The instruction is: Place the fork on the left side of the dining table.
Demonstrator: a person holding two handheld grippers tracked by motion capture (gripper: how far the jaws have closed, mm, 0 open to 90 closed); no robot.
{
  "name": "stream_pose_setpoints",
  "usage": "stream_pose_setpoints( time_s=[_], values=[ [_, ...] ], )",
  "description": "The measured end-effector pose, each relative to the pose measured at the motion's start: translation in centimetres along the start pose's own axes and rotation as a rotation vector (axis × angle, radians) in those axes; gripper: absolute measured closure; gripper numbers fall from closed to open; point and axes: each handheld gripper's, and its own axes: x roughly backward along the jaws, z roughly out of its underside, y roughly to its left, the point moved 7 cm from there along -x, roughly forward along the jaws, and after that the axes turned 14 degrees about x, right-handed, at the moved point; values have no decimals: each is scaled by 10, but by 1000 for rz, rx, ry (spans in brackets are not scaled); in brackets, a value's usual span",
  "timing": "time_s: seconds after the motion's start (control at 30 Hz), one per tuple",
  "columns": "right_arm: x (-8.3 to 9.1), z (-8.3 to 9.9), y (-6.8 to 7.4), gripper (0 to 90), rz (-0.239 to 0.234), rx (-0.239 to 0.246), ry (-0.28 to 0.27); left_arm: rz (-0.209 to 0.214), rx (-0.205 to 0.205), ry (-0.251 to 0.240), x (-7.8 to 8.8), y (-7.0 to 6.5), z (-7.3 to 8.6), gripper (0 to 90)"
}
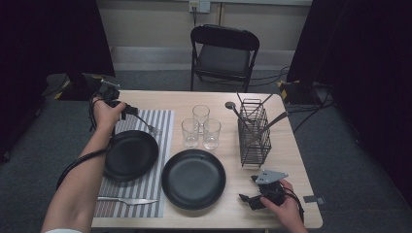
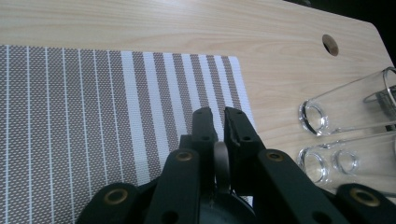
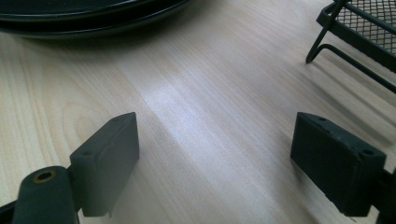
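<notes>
**Fork held over the striped mat**

The table [image 1: 286, 145] carries a striped mat [image 1: 160, 121] with 1 black plate [image 1: 131, 155] on it. Beside the mat lies a second plate [image 1: 193, 178]. The left gripper [image 2: 217, 122] is clamped on a fork [image 1: 145, 124] handle, tines over the mat's far end. The right gripper [image 3: 215, 161] rests wide open, holding nothing.

A light wooden table [image 1: 286, 160] carries a grey striped placemat [image 1: 160, 121] at left, a black plate [image 1: 193, 178] near the middle, three clear glasses [image 1: 200, 127] farther back, and a black wire cutlery rack [image 1: 254, 133] toward the right
</notes>
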Motion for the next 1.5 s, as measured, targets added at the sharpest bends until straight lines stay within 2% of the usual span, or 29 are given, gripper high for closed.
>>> stream_pose_setpoints(
  time_s=[0.2,0.23,0.3,0.37,0.43,0.6,0.93,1.0,1.5],
  values=[
    [0,0,0,146,0,0,0,-1,3,7,0,4,0,825],
    [0,0,0,146,0,-1,1,-5,23,3,-1,5,0,822],
    [0,0,0,146,0,-1,1,-2,19,7,-1,6,0,819],
    [0,0,0,146,0,-1,1,-13,32,1,-2,9,-1,814],
    [0,0,0,146,0,-1,0,-24,27,1,-2,11,-1,806],
    [0,0,0,146,0,1,0,-27,52,1,-3,16,0,793],
    [0,0,0,146,0,1,0,-38,62,8,-4,26,1,764],
    [0,0,0,146,0,-1,1,-45,75,-1,-4,27,0,763],
    [0,0,0,146,0,-1,1,-36,99,3,-6,38,-1,744]
  ],
)
